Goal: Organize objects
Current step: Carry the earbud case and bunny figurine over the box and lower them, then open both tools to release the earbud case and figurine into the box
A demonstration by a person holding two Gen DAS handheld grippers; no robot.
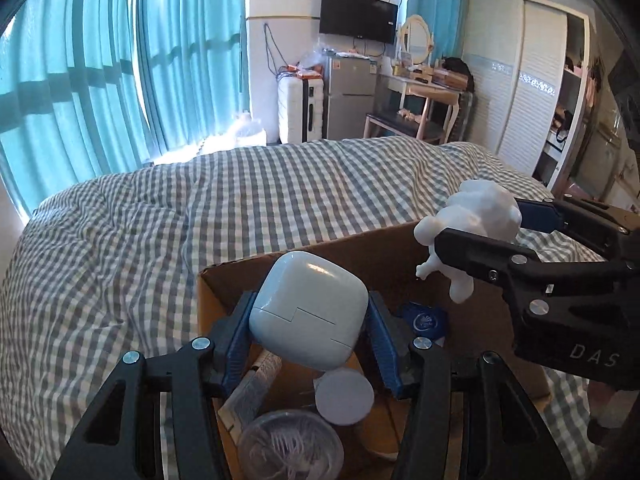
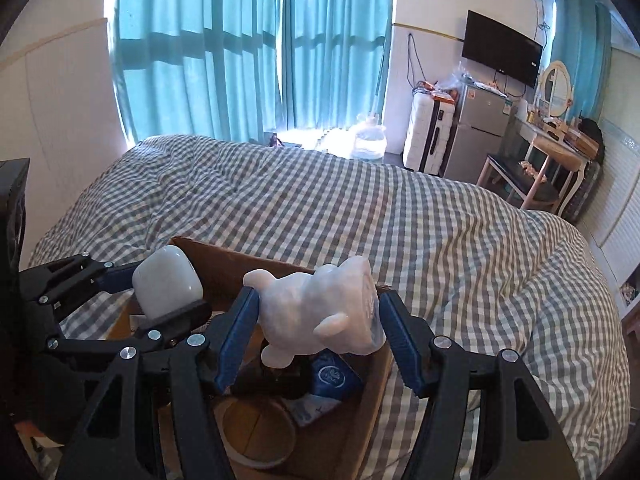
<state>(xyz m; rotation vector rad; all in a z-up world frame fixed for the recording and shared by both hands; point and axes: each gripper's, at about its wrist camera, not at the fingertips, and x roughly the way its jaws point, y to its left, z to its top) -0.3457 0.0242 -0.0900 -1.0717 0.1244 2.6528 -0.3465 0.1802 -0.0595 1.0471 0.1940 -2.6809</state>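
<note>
My left gripper (image 1: 308, 330) is shut on a white earbud case (image 1: 308, 308) and holds it above an open cardboard box (image 1: 360, 248) on the bed. My right gripper (image 2: 320, 332) is shut on a white animal figurine (image 2: 320, 312), also above the box (image 2: 224, 258). In the left wrist view the right gripper (image 1: 480, 224) and figurine (image 1: 476, 220) hang over the box's right side. In the right wrist view the left gripper (image 2: 160, 284) and the case (image 2: 166, 282) show at left. The box holds a blue packet (image 1: 426, 320), a white round lid (image 1: 344, 396), a clear round container (image 1: 288, 446) and a tape roll (image 2: 260, 432).
The box sits on a grey-and-white checked bed cover (image 1: 200, 220). Beyond the bed are teal curtains (image 1: 100, 60), a white suitcase (image 1: 300, 108), a small fridge (image 1: 350, 96), a dressing table (image 1: 424, 92) and a wardrobe (image 1: 524, 80).
</note>
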